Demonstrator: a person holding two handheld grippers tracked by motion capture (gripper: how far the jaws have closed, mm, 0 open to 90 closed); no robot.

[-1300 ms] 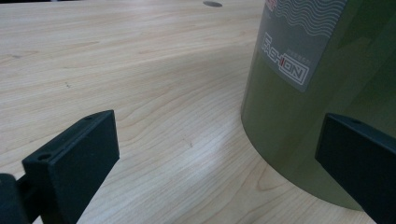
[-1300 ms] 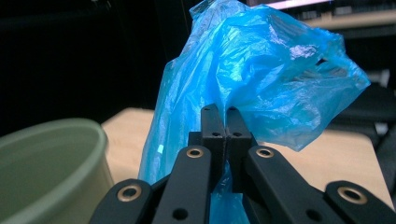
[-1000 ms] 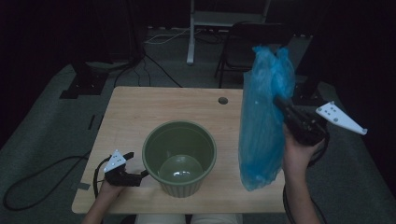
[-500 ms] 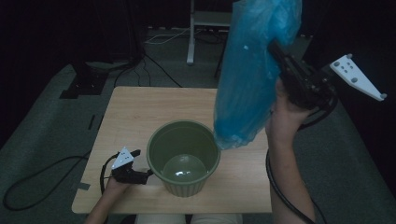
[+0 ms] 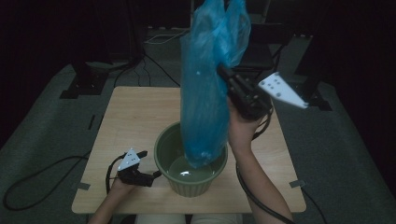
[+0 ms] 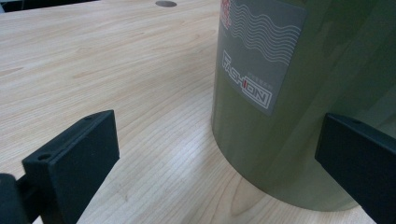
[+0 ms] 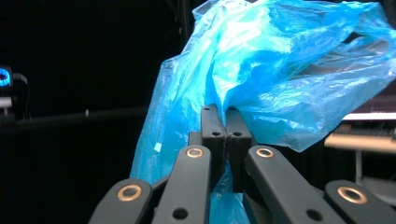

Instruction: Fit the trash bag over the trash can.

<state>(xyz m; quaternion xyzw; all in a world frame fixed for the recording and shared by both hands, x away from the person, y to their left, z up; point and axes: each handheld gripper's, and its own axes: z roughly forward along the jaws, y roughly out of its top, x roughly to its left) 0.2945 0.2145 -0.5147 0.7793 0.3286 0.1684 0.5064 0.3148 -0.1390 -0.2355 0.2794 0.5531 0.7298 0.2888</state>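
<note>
Room: dark around us, cables on the grey floor, a pale wooden counter (image 5: 140,116) lit in the middle
Bin: our green bin (image 5: 191,179) stands upright near the front edge of the counter, mouth up
Left claw (image 5: 154,176): released, jaws spread wide at the bin's left wall, one on either side of its curve, not pressing it
Right claw (image 5: 223,72): clenched on a fold of the blue plastic bag (image 5: 203,102), high above the counter
Bag position: hangs from the pinch, its bottom end dipping inside the bin's mouth
Bag axis: long axis near vertical, leaning slightly, loose open end flaring upward
Step in hand: we judge this to be lowering the bag into the bin
Doing it well: we keep the bag centred over the mouth, lower slowly so it does not catch the rim, and steady the bin with the left claw
</note>
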